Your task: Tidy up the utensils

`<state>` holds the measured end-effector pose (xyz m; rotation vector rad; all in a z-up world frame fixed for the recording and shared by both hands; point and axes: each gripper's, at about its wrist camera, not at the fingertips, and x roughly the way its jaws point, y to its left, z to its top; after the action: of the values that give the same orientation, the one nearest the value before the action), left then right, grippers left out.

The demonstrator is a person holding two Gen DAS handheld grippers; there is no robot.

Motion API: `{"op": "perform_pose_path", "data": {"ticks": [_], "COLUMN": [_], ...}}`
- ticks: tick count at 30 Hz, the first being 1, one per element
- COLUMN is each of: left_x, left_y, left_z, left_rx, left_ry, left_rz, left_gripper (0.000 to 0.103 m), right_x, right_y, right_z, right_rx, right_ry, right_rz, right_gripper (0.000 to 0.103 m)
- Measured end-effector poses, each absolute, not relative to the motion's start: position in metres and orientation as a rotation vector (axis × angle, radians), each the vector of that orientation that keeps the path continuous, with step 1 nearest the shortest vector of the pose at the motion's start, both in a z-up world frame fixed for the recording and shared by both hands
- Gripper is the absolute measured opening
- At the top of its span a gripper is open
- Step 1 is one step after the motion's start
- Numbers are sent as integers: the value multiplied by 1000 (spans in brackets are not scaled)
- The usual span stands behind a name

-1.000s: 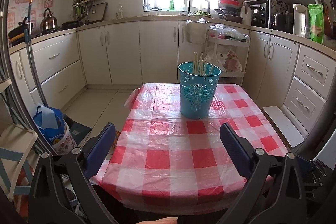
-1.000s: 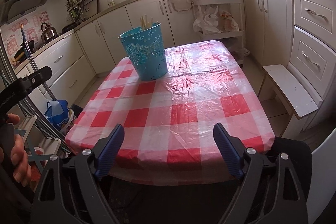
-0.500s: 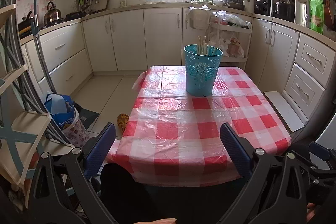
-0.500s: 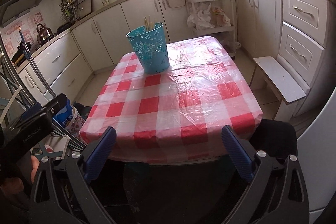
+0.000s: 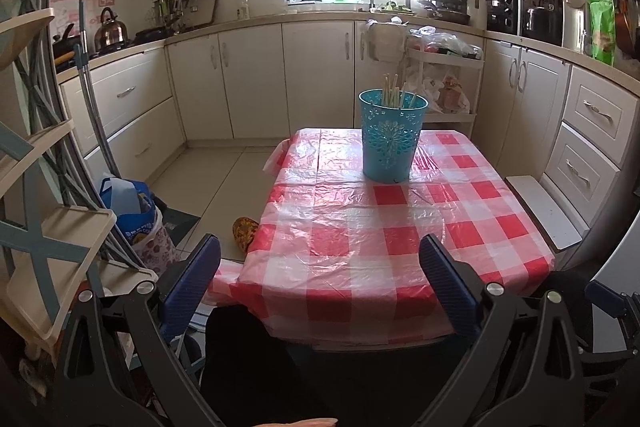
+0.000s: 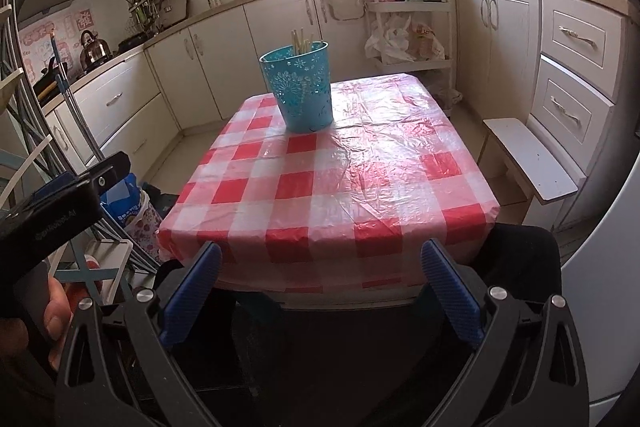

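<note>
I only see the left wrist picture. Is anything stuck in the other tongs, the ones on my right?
Observer: No. The blue-padded right tongs are wide open, with nothing between them.
Operator: What is holding my left tongs?
Observer: A bare left hand. Its fingers wrap the black handle at the left edge of the right wrist view.
</note>
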<state>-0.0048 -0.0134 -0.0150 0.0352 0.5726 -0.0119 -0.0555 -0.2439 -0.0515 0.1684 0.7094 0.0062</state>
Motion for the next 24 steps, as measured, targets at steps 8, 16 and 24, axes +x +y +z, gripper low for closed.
{"op": "perform_pose_path", "data": {"ticks": [8,16,24], "left_x": [-6,-5,-5], "left_y": [-13,-12,-5], "left_z": [-15,-17,-24], "left_rx": [37,28,-37], "left_ry": [574,588,610], "left_rz": [-12,-19,-63], "left_gripper": [95,95,95], "right_x": [-53,-53,-51], "right_y": [-237,-235,-234], "right_z": [-55,-59,-61], "right_rx": [128,117,115], "right_ry": [741,758,770], "right_rz": [-3,-2,-1], "right_gripper": [96,96,96]}}
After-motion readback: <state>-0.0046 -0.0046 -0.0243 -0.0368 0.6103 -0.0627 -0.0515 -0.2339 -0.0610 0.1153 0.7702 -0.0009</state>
